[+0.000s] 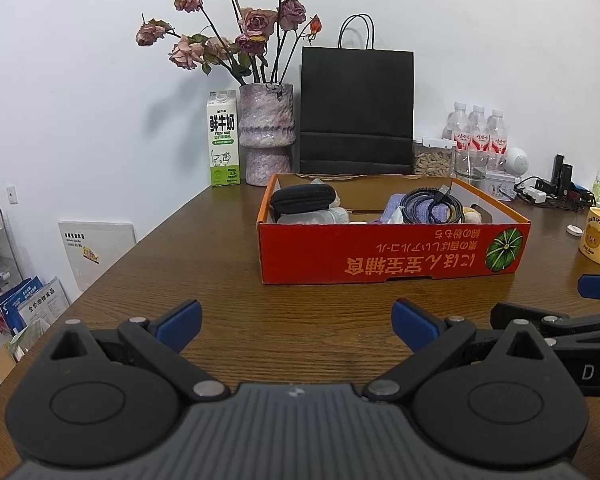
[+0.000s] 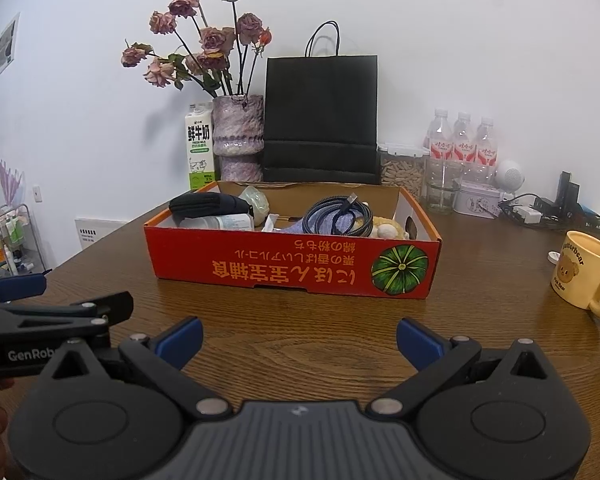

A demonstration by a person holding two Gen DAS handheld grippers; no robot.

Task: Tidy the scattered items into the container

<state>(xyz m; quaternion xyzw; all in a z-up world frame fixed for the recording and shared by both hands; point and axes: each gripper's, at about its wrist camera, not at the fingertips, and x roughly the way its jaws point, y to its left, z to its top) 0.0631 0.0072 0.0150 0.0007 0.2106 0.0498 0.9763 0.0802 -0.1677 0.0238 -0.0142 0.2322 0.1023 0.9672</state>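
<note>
Red cardboard box [image 1: 392, 252] already holds a cable, pouch and bottle (task looks finished); left gripper [image 1: 296, 322] and right gripper [image 2: 300, 340] rest spread, empty.

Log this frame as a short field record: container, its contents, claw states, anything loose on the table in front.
container: red cardboard box, open top, on wooden table
contents: black pouch, coiled cable, clear bottle, purple cloth, more partly hidden
left claw: open, empty
right claw: open, empty
table in front of box: no loose items visible
beside box: yellow mug
</note>
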